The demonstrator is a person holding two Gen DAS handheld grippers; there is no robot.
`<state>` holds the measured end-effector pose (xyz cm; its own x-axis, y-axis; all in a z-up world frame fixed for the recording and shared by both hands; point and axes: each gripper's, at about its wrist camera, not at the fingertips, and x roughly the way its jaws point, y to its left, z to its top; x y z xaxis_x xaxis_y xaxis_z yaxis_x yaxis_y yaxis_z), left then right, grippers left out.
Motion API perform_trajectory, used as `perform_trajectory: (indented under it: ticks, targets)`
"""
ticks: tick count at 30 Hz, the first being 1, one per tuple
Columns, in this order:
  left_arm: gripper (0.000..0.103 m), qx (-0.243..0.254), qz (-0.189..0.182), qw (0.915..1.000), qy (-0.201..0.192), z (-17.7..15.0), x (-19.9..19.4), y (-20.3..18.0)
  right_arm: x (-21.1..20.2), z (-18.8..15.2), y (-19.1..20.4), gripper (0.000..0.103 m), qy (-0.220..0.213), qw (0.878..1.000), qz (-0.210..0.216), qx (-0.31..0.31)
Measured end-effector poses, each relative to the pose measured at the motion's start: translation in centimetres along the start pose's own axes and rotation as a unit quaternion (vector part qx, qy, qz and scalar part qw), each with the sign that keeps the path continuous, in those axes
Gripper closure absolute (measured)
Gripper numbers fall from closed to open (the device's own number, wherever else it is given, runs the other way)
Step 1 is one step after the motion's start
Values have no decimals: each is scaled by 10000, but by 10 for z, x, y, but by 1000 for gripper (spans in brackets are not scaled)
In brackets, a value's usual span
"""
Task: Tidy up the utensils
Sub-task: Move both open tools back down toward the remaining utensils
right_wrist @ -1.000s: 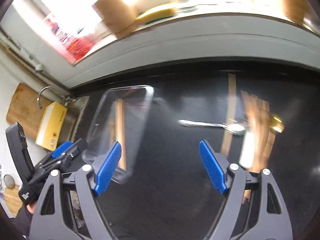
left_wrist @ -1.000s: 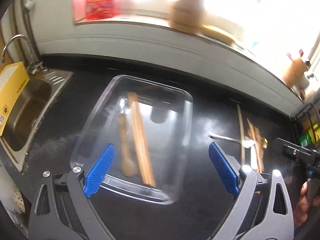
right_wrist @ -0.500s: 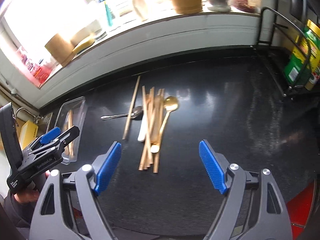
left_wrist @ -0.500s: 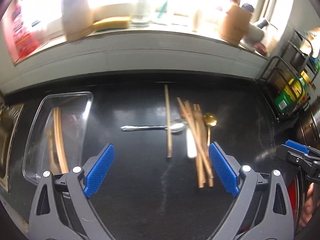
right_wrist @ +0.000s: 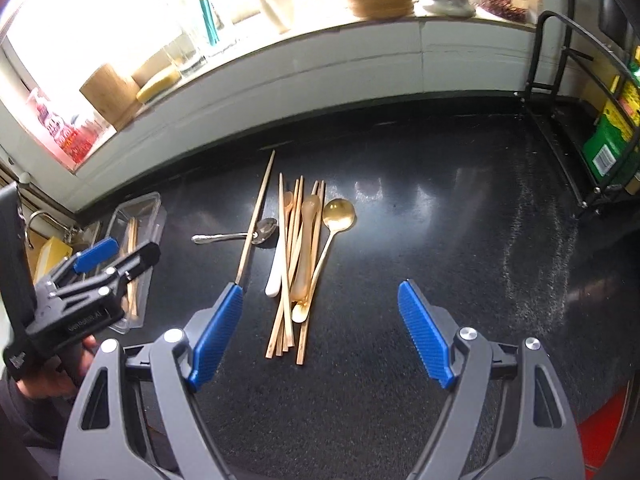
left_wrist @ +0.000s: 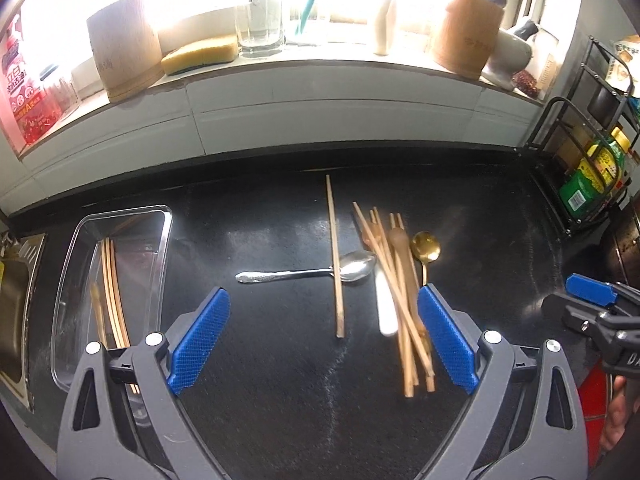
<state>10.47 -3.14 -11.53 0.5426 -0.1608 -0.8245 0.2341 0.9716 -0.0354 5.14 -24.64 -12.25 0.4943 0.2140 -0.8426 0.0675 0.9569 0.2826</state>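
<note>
On the black counter (left_wrist: 280,400) lies a loose heap of utensils. A single chopstick (left_wrist: 334,256) runs near to far and crosses the bowl end of a silver spoon (left_wrist: 320,271), whose handle points left. Just right of them is a bundle of chopsticks (left_wrist: 400,300), fanned at the far end and overlapping, with a white handle (left_wrist: 386,308) under its left side and a pale wooden spoon (right_wrist: 306,252) lying along it. A gold spoon (left_wrist: 426,248) rests at the bundle's right edge, bowl at the far end.

At the far left stands a clear tray (left_wrist: 120,216) with a few chopsticks already inside it, beside a steel sink (left_wrist: 16,300). Along the far wall a bright sill carries a wooden block (left_wrist: 124,48), a yellow sponge (left_wrist: 200,54), a glass (left_wrist: 260,28), a wooden holder (left_wrist: 468,36) and a pale jar (left_wrist: 512,52). A black wire rack (right_wrist: 560,80) with a green packet (left_wrist: 580,192) stands at the right end.

The left gripper (left_wrist: 320,340) tilts down over the single chopstick and silver spoon, its blue pads (left_wrist: 200,336) spread wide with nothing between them. The right gripper (right_wrist: 320,336) tilts down over the near ends of the bundle, jaws likewise spread and touching nothing. In the right view a hand (right_wrist: 52,376) grips the left tool's handle.
</note>
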Motion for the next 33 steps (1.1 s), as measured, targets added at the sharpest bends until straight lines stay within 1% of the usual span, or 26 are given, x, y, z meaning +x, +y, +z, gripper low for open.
perform_trajectory:
  ticks: [2,3,8,9,11,13,15,17,18,21,23,26,27,31,33]
  targets:
    - [11,58,49,10000,52,4,12,4,12,3,2,26,70,9999,-62,-70]
    - [11,86,64,9999,66,5,17,5,18,5,3,28,105,9998,-74,-118]
    - [11,244,52,9994,231,20,62,9,61,15,8,42,384,9987,-117,-319]
    - [11,262,18,9993,273,23,72,10,72,17,8,46,477,9983,-115,-309]
    - [11,323,-45,9987,401,31,96,9,89,20,5,51,619,9978,-47,-241]
    - [11,411,-84,9978,509,36,117,7,112,23,1,58,812,9965,-135,-157]
    - [13,533,-105,9966,624,40,139,4,128,25,-2,60,962,9952,-189,-79]
    - [19,592,-168,9951,769,41,156,3,141,27,-5,62,1048,9942,-259,-20]
    - [20,597,-188,9945,842,40,164,4,147,29,-6,62,1083,9938,-258,19]
    - [23,615,-223,9936,919,42,179,5,159,32,-8,63,1125,9928,-400,26]
    - [27,672,-244,9927,966,42,187,6,163,34,-7,64,1059,9932,-477,-39]
    - [34,729,-280,9915,1037,41,196,5,166,34,0,64,971,9931,-616,-213]
    - [35,776,-265,9917,988,40,195,4,166,33,-1,64,941,9931,-665,-219]
    - [39,1025,-225,9905,889,37,194,-4,169,24,14,66,927,9881,-1001,-712]
    - [44,1038,-222,9907,851,35,192,-7,168,21,13,67,923,9885,-976,-693]
